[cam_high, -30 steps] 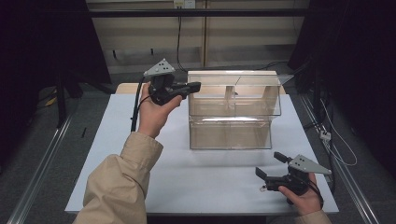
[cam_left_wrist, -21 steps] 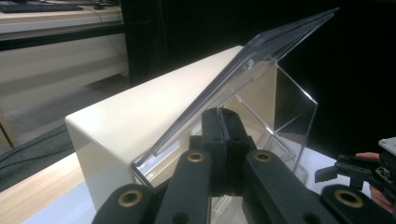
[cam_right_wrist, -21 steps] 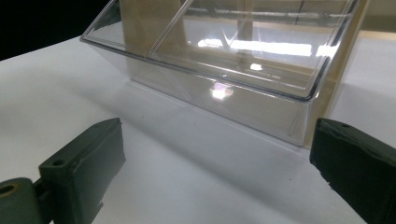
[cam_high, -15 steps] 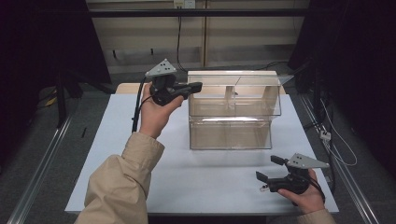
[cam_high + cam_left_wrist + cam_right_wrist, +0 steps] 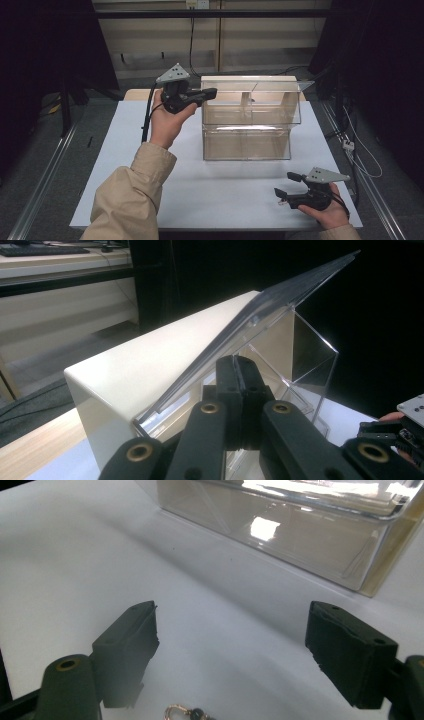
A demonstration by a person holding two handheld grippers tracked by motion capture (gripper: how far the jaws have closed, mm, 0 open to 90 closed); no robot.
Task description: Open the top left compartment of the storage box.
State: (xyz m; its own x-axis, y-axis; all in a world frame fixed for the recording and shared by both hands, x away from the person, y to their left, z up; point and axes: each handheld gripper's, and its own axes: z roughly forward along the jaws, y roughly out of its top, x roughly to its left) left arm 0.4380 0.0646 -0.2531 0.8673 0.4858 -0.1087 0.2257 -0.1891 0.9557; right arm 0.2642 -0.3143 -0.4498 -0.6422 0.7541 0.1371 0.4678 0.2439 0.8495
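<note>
Lid held up, small item waiting below

Left tongs [image 5: 212,92] together, propping the clear box [image 5: 247,140] lid mid-worktop. Right tongs [image 5: 232,650], jaws just been closing but apart, straddle a small clasp [image 5: 181,713]: best lowered squarely before pinching.

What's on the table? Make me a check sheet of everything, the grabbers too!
Surface: white tabletop, mostly bare.
Job's things: clear plastic box, its hinged lid tilted up; small metal clasp lying on the tabletop.
Clutter: nothing seen.
Grippers: left gripper shut, tip at the lid's left edge; right gripper open, jaws have just been closing, clasp near them, not pinched.
Cables: black cable hangs from left gripper; thin wires right of the table.
Surroundings: cream block behind the box; dark curtains.
</note>
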